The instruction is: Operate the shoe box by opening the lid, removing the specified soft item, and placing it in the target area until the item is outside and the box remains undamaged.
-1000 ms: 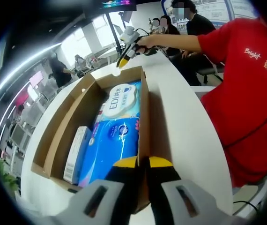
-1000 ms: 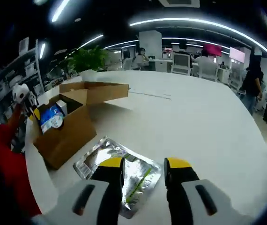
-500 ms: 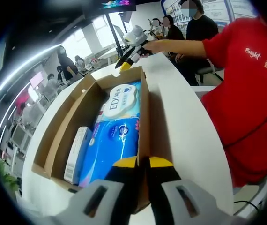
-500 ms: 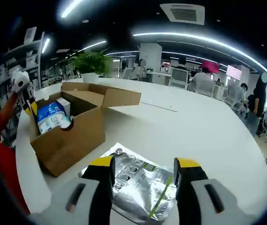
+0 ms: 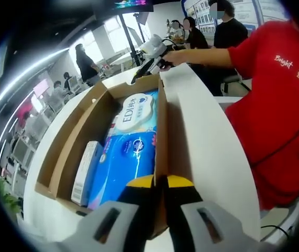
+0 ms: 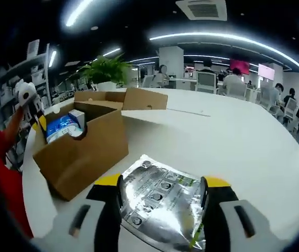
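silver pouch point(image 6: 162, 202) between spread right tongs point(image 6: 161, 188); left tongs point(image 5: 159, 181) pinch box wall point(image 5: 161, 136).

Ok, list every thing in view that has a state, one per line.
cardboard box: open, lid folded back, upright on the table.
blue tissue pack: inside the box, lying flat.
white carton: inside the box, beside the blue pack.
silver foil pouch: outside the box, flat on the table, between the right fingers.
left gripper: shut on the box's near wall.
right gripper: open, straddling the pouch.
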Demonstrator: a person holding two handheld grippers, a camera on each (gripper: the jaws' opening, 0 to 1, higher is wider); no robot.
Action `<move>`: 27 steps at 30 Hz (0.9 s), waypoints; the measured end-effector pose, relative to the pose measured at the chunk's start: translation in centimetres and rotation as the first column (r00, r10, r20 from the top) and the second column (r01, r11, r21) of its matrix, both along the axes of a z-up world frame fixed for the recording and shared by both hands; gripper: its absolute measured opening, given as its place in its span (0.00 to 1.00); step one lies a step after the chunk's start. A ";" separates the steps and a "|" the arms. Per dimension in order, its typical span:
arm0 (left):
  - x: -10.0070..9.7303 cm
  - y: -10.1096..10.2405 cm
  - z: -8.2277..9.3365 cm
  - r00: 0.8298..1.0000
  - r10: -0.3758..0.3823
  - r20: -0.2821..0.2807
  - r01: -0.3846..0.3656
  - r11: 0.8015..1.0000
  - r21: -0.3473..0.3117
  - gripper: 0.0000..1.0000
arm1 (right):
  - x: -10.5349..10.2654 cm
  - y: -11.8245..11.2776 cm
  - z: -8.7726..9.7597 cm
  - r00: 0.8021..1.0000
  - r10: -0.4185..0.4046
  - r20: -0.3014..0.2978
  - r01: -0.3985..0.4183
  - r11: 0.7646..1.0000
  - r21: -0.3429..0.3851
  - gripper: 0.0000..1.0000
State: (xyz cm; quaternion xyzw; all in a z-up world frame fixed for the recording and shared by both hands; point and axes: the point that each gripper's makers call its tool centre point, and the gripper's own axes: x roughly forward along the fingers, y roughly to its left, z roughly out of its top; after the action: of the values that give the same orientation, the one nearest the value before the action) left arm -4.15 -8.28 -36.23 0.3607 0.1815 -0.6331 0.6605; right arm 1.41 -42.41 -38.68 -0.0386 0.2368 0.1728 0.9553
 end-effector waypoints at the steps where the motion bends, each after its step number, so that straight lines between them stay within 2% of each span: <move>1: 0.0 0.0 0.0 1.000 0.000 0.000 0.000 1.000 0.000 0.06 | 0.0 0.0 -0.2 1.000 0.000 -0.006 0.000 1.000 -0.001 0.61; 5: 0.0 0.0 0.0 1.000 -0.001 0.004 0.001 1.000 -0.002 0.06 | -0.1 0.3 -0.8 1.000 0.006 -0.019 -0.006 1.000 -0.016 0.61; 7: 0.0 0.0 0.0 1.000 -0.001 0.006 0.001 1.000 -0.003 0.06 | -0.3 0.1 -1.8 0.999 0.005 -0.043 -0.006 1.000 -0.027 0.60; 8: 0.0 0.0 0.1 1.000 -0.002 0.008 0.002 1.000 -0.004 0.06 | -0.5 -0.1 -3.0 0.995 0.010 -0.096 -0.013 0.999 -0.036 0.60; 9: 0.0 0.0 0.1 1.000 -0.002 0.010 0.002 1.000 -0.005 0.06 | -0.1 -0.1 -3.2 0.998 0.009 -0.065 -0.012 0.999 -0.035 0.60; 11: -0.1 0.0 0.1 1.000 -0.002 0.013 0.002 1.000 -0.007 0.06 | -0.5 0.0 -2.6 0.998 0.020 -0.061 -0.022 0.999 -0.037 0.59; 21: 0.1 0.1 0.0 1.000 0.001 0.030 -0.001 1.000 -0.013 0.07 | -0.5 -0.3 -3.0 0.998 0.019 -0.068 -0.022 0.999 -0.045 0.57; 27: -0.2 -0.1 0.3 1.000 0.001 0.029 0.000 1.000 -0.011 0.07 | -1.6 0.0 -2.6 0.994 0.081 -0.073 -0.085 0.995 -0.051 0.57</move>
State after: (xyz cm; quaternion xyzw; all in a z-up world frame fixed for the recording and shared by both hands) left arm -4.32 -8.41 -35.97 0.3661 0.1683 -0.6285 0.6653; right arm -0.17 -42.40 -41.27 -0.0679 0.2734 0.2072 0.9369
